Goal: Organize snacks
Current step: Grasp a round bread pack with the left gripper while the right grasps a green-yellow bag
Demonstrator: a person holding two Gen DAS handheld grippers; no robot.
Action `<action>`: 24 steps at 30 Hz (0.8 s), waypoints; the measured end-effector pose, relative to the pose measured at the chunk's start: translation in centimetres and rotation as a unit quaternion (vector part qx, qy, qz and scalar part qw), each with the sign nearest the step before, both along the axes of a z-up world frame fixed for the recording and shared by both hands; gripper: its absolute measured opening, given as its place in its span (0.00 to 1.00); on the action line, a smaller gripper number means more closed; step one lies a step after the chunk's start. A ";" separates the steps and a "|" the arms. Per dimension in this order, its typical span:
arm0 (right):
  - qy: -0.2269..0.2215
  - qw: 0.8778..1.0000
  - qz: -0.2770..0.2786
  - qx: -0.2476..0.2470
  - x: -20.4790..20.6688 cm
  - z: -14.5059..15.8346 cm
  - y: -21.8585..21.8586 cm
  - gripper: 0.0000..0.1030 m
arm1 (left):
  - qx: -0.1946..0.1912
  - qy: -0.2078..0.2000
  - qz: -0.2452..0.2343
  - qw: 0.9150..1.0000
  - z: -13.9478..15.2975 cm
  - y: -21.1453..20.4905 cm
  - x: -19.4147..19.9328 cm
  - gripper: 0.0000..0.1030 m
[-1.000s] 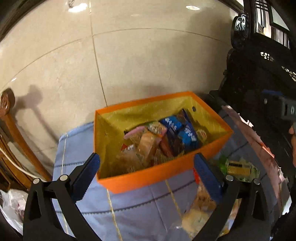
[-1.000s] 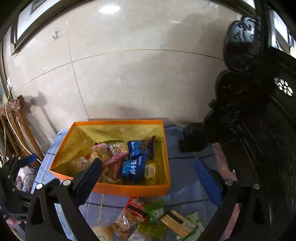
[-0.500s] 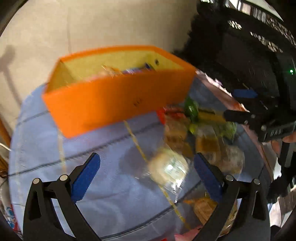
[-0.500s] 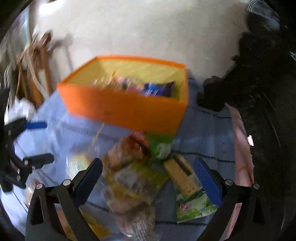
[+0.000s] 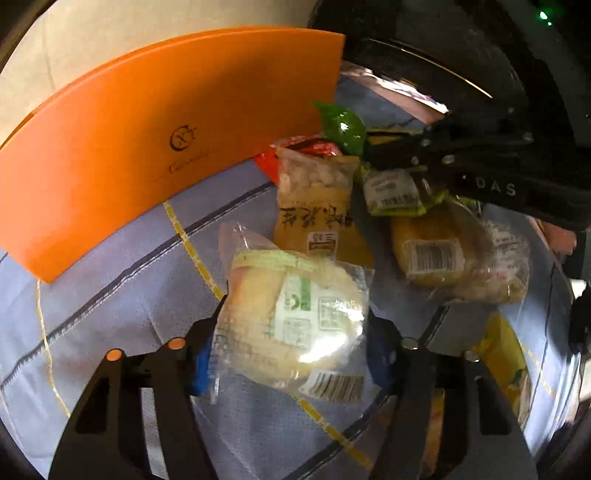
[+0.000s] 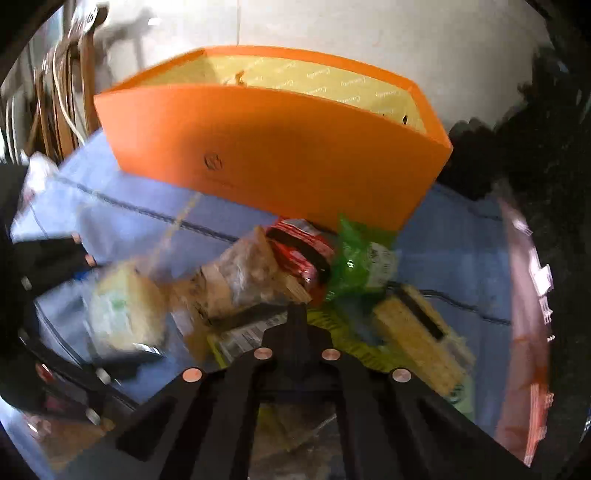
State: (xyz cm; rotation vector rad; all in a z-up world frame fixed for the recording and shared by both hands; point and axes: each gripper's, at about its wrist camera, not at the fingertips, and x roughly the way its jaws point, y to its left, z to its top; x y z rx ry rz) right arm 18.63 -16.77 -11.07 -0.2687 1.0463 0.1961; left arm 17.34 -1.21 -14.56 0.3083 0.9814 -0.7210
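Observation:
An orange box with a yellow lining stands on a blue cloth. A pile of snack packets lies in front of it. My left gripper is shut on a clear pale-yellow bread packet, one finger on each side. My right gripper is shut on the yellow-green packet under it; it also shows in the left wrist view. Around it lie a peanut bag, a red packet, a green packet and a cracker pack.
A wrapped bun and more packets lie at the right of the pile. Dark carved furniture stands to the right, a wooden chair at the far left. A tiled wall is behind the box.
Both grippers have dropped from above the box to the pile in front of it. Both went from wide open to shut, the left on the bread packet, the right on the yellow-green packet.

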 end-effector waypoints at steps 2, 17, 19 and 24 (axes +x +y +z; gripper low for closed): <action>0.001 0.999 -0.023 0.025 -0.4 0.9 -0.8 0.00 | -0.002 0.014 0.003 1.000 0.1 0.2 0.4 0.57; -0.040 0.999 0.031 -0.016 -1.7 1.4 -1.1 0.96 | -0.005 0.026 0.010 1.000 0.3 0.3 0.5 0.59; -0.013 0.999 0.037 -0.014 -0.5 -0.2 -1.2 0.96 | -0.001 0.024 0.005 1.000 0.3 0.4 0.3 0.59; 0.022 1.000 0.021 0.004 -0.3 -2.8 -2.5 0.96 | 0.002 0.023 0.003 1.000 0.1 -0.1 0.5 0.59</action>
